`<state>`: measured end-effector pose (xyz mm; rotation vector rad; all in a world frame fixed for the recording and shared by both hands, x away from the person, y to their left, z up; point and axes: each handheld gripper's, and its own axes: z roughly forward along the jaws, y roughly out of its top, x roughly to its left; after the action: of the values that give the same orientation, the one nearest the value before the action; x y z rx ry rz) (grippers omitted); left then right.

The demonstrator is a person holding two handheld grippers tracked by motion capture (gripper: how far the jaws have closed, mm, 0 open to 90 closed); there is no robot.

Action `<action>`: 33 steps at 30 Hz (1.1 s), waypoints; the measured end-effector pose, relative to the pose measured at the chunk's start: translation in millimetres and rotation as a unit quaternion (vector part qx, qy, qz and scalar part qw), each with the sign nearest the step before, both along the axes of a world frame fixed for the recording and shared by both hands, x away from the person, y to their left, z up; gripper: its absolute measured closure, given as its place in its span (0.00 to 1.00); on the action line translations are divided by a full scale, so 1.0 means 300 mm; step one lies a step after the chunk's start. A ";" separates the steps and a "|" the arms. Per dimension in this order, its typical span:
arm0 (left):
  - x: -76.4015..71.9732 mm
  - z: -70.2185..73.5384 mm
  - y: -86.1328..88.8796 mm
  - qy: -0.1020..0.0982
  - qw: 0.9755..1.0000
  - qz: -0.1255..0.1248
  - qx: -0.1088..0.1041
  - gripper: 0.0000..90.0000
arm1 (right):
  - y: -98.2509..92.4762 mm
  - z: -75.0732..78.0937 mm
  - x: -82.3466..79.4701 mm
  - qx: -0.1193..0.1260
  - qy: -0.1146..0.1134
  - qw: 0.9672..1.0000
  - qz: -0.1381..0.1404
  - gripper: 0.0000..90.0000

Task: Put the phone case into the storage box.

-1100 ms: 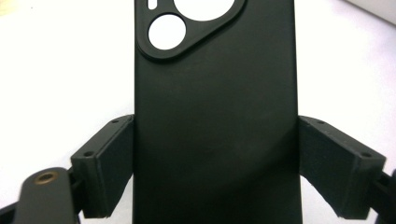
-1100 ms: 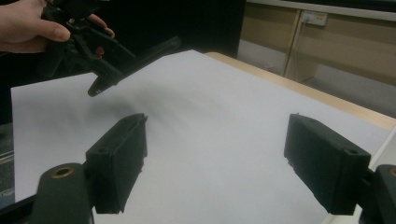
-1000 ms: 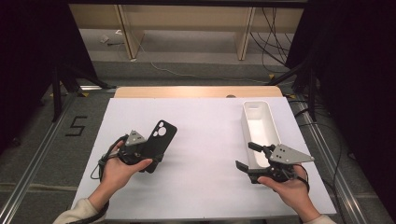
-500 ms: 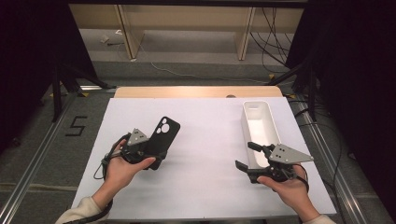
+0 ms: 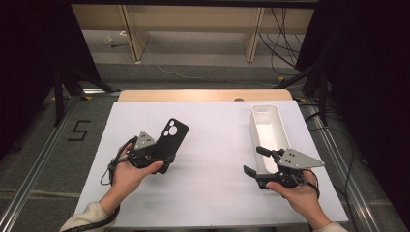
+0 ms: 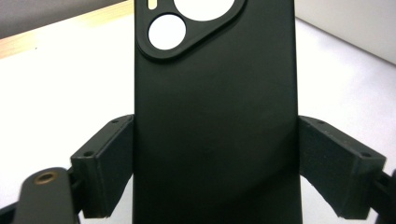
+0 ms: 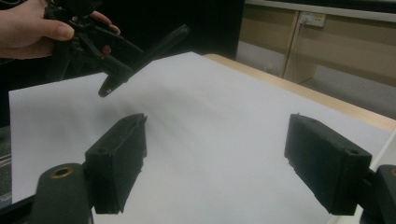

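A black phone case point(image 5: 170, 140) is held in the left gripper point(image 5: 153, 155), above the left half of the white table point(image 5: 217, 145). The case is clamped across its width near its lower end; in the left gripper view both pads are pressed flat against the long edges of the phone case point(image 6: 215, 121). The back of the case is turned up toward the camera, with the round camera cutouts at the far end. In the high view the case is seen tilted, its cutout end pointing away from the person and slightly to the right. In the right gripper view the phone case point(image 7: 154, 49) is seen edge-on, slanting upward and lifted clear of the table, with the left hand point(image 7: 32, 28) wrapped around the left gripper's body.

The right gripper point(image 5: 261, 162) is held at the right side of the table, its jaws spread wide with nothing between them. In the right gripper view bare white table point(image 7: 210, 140) is seen between the two black pads point(image 7: 119, 158). The jaws are pointed leftward across the table, toward the left gripper.

A long white tray point(image 5: 269, 130) is noted on the right part of the table, running away from the person; the right gripper is just beside its near end. The two grippers are well apart.
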<state>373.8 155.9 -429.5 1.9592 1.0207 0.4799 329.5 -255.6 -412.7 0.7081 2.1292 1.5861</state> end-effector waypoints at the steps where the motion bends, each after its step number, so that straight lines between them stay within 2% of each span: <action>1: -0.001 0.001 -0.003 -0.001 1.000 -0.001 0.001 0.17 | 0.000 0.000 0.001 0.000 0.000 1.000 0.000 0.25; 23: -0.003 -0.001 -0.052 -0.006 1.000 -0.018 0.007 0.17 | 0.022 0.000 0.013 -0.004 0.002 1.000 0.001 0.24; 33: -0.002 -0.002 -0.067 -0.007 1.000 -0.023 0.007 0.17 | 0.042 0.001 0.025 -0.006 0.003 1.000 -0.005 0.18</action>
<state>373.2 135.9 -430.3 1.9854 0.9625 0.4766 337.0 -242.9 -412.5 0.7208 2.1347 1.5665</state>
